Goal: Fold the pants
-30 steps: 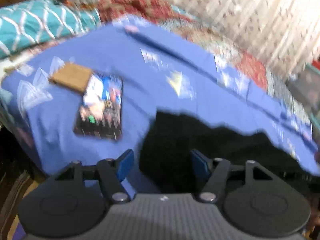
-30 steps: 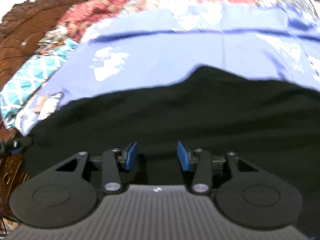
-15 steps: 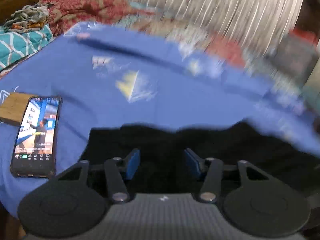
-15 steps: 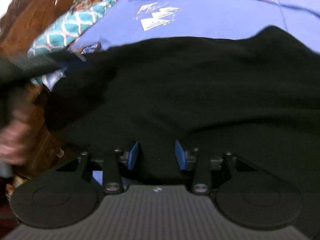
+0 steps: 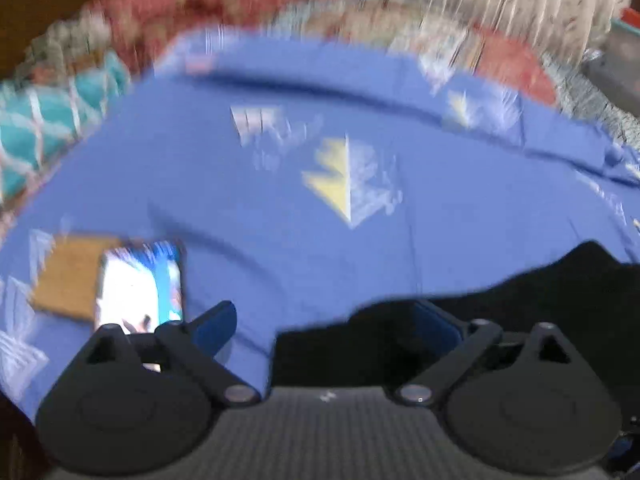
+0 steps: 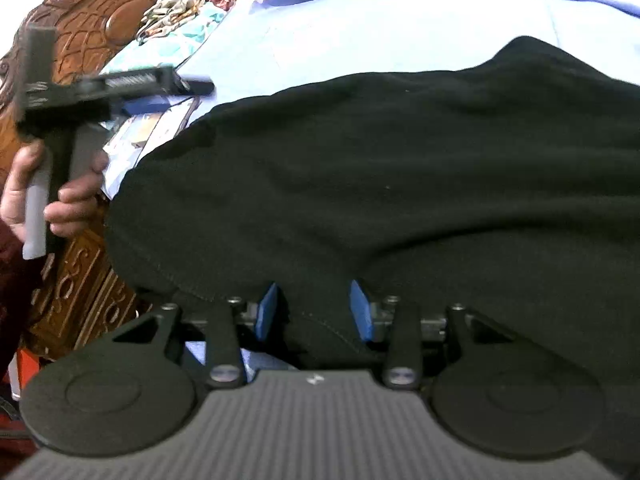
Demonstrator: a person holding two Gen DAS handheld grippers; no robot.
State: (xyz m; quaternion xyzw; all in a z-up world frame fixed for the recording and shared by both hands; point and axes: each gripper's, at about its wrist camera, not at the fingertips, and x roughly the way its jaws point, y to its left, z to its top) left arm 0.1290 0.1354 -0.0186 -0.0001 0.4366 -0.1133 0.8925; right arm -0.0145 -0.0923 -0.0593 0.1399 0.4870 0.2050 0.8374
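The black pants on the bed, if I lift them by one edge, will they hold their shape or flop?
The black pants will likely flop: they lie in soft rolls and dips over the blue bedsheet. They look like thick knit with a stitched hem, so probably weighty for cloth. The matte weave suggests that they should not slip easily.

No words, brand names or numbers can be read anywhere. The lit phone screen (image 5: 140,284), lying on the blue sheet (image 5: 240,184), shows only white and blue smears, too blurred for any text. The sheet carries pale and yellow triangle prints (image 5: 344,184), not letters. On the carved wooden panel (image 6: 76,276) by the bed, raised shapes may resemble the figure 8, but they are probably just ornament.
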